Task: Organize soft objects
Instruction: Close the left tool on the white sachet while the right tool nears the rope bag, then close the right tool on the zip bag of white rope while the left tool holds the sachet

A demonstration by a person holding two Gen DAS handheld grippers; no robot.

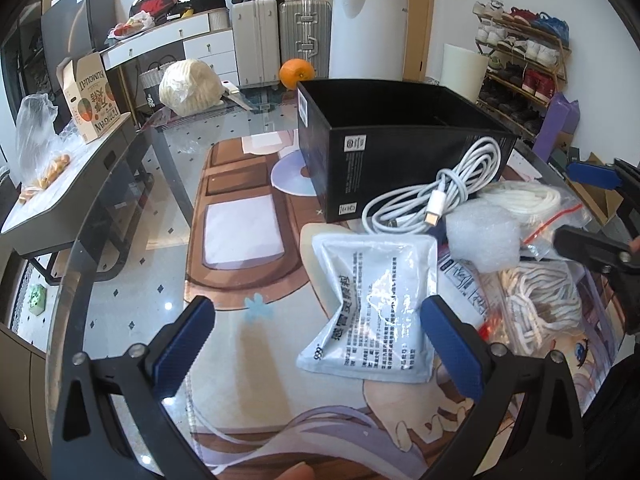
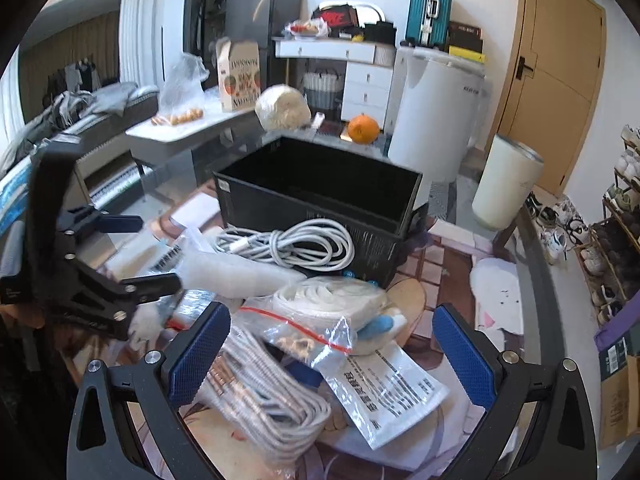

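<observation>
the left gripper (image 1: 316,344) hangs with its jaws spread wide and empty just over the near edge of the white medicine sachet pack (image 1: 374,308), which lies flat on the glass table (image 1: 132,288); the pack looks light, limp and glossy, so a pinch across one short edge should hold better than a squeeze on its slick face

the right gripper (image 2: 332,352) is likewise wide open with nothing between its jaws, poised above the braided cable bundle (image 2: 264,396) in its clear bag; that one seems heavier and springy, best taken across the middle of the coil so the loops do not spill

just beyond lies a small zip bag (image 2: 308,332) with a red seal, resting against a white rope coil (image 2: 332,296); thin film like this is slippery and will likely slide unless some of the contents is caught in the pinch

a wad of bubble wrap (image 1: 482,236) sits between the piles, very light and crushable, safe to grab anywhere

farther on, the white usb cable (image 1: 436,196) leans against the black box (image 1: 396,136), which stands open and looks empty, the likely destination; take the cable at its wrapped waist

an orange (image 1: 296,73) rests well behind the box
</observation>
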